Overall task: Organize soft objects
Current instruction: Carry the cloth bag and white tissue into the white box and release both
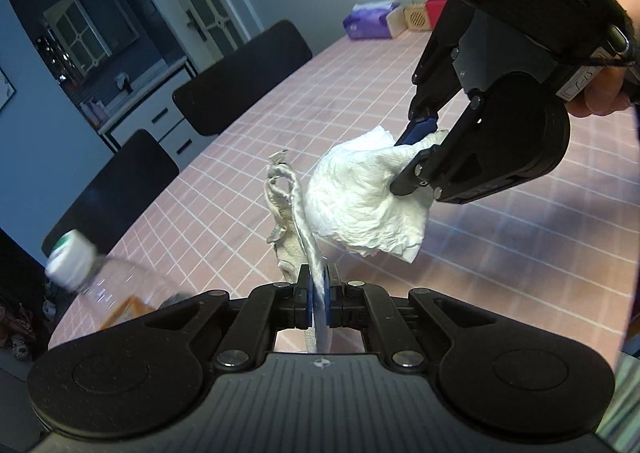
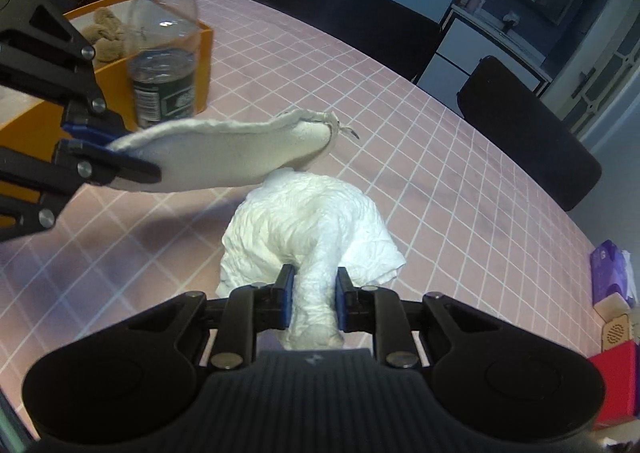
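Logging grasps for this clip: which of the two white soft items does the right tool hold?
The crumpled tissue wad, pinched by the right tool. The flat cloth is in the left tool.

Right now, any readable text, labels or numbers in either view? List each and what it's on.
None reads cleanly.
Water bottle label: print and barcode too blurred.
White sticker on the right gripper: handwritten marks, not legible.
Purple tissue pack: print too small.
Left gripper: a small logo, no letters.
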